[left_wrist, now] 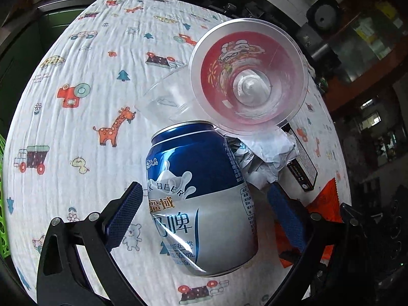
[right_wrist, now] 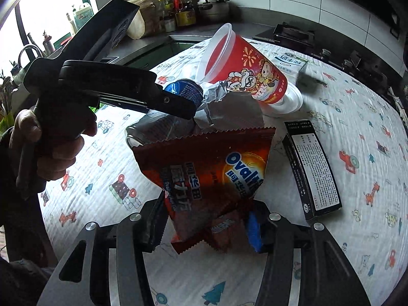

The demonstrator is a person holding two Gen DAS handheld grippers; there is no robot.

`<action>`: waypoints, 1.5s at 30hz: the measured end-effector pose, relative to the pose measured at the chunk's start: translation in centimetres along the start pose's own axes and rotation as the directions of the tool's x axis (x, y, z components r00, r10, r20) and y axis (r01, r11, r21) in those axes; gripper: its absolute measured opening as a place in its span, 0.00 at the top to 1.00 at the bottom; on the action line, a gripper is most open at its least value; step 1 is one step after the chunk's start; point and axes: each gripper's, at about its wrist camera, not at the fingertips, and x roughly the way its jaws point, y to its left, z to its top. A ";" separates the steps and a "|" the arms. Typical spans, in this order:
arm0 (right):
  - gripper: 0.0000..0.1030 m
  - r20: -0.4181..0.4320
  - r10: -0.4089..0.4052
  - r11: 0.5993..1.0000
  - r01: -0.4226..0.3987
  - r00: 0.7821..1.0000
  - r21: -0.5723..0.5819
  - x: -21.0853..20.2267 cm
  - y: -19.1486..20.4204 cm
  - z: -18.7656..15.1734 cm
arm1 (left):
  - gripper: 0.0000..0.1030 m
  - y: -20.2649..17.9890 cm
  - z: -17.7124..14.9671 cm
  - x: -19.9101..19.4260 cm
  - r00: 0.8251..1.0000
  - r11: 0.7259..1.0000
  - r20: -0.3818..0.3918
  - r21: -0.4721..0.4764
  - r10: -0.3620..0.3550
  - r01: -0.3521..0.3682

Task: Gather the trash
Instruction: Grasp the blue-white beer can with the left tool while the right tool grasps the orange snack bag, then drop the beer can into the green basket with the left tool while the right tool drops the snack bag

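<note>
Orange wrapper (left_wrist: 329,204): right of frame, mostly hidden behind gripper finger and can (left_wrist: 201,201).
Crumpled paper (left_wrist: 265,160): centre right, partly covered by can and cup (left_wrist: 248,76).
Black box (left_wrist: 303,163): near end behind paper.
Green basket (left_wrist: 3,204): cut off by left edge.
Can (right_wrist: 163,127): mid-frame, largely hidden behind Ovaltine wrapper (right_wrist: 211,168) and left gripper.
White carton (right_wrist: 290,63): upper right, print blurred.
Counter bottles (right_wrist: 178,7): top centre, labels too small to read.

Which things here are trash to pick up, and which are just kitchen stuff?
Trash:
- blue can, between the left gripper's pads
- Ovaltine wrapper, pinched by the right gripper
- red cup
- crumpled paper
- black box

Just there:
- cartoon tablecloth
- sauce bottles
- pot
</note>
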 end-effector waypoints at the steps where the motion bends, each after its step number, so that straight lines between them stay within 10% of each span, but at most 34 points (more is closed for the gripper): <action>1: 0.51 -0.001 0.000 1.000 0.000 1.000 0.002 0.0 0.0 -0.1 | 0.07 0.1 0.0 0.0 1.000 1.000 0.002 -0.003 -0.004 0.004; 6: 0.51 -0.001 0.004 1.000 -0.004 1.000 0.012 -0.3 0.3 -0.2 | 0.23 0.5 -0.3 0.0 1.000 1.000 0.000 -0.003 -0.021 0.021; 22: 0.51 0.003 0.061 0.998 -0.061 0.998 -0.012 -0.6 4.5 2.5 | 0.24 6.1 -2.6 -7.1 0.994 0.999 0.103 -0.036 -0.036 0.039; 33: 0.51 -0.009 0.158 0.984 -0.158 0.987 -0.084 2.4 11.2 8.2 | 0.24 18.0 -3.8 -16.9 0.962 0.979 0.243 -0.184 0.129 -0.085; 45: 0.51 -0.033 0.262 0.955 -0.264 0.965 -0.135 8.0 19.5 15.1 | 0.24 30.0 -5.5 -20.2 0.926 0.913 0.227 -0.349 0.302 -0.212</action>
